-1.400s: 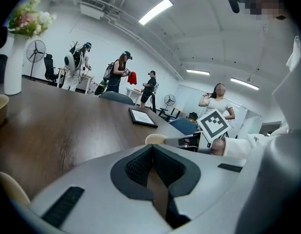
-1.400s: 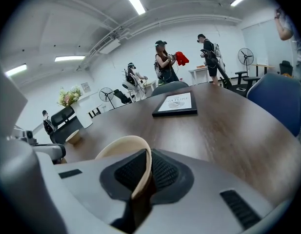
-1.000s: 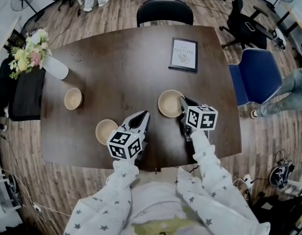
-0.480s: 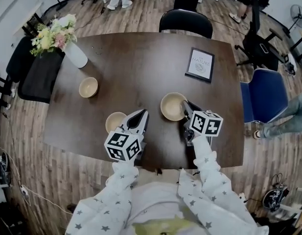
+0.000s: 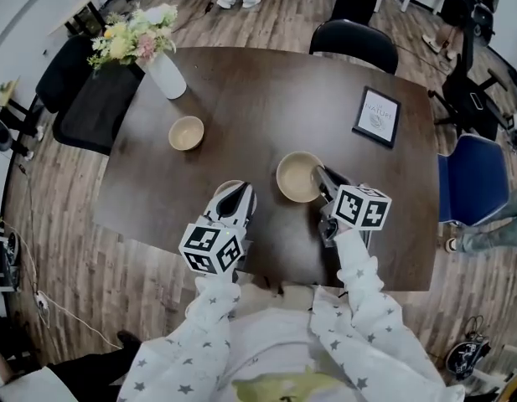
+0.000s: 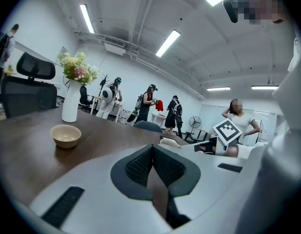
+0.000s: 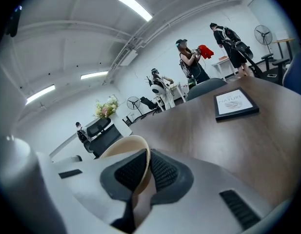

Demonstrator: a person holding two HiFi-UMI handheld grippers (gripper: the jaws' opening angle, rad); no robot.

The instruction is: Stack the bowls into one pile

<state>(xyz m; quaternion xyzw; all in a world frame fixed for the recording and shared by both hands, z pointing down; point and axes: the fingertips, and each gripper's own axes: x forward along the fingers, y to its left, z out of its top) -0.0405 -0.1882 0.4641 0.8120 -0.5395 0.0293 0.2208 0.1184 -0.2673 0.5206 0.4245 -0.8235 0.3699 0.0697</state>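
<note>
right gripper view: a bowl (image 7: 126, 144) rim is pinched by the right gripper (image 7: 148, 153); the left gripper (image 6: 153, 148) is pressed shut.

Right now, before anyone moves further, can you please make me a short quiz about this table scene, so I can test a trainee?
1. Multiple choice: what does the right gripper hold? A) the large bowl, by its rim; B) a picture frame; C) nothing.
2. True or false: the left gripper has a bowl clamped between its jaws.
3. Fill in: the head view shows ___ bowls.

Key:
1. A. The rim stands between the closed pads.
2. False. Its jaws are shut with no bowl between them.
3. Three: the large bowl, a small bowl near the vase, and a third bowl partly hidden at the left gripper's tip.
</note>
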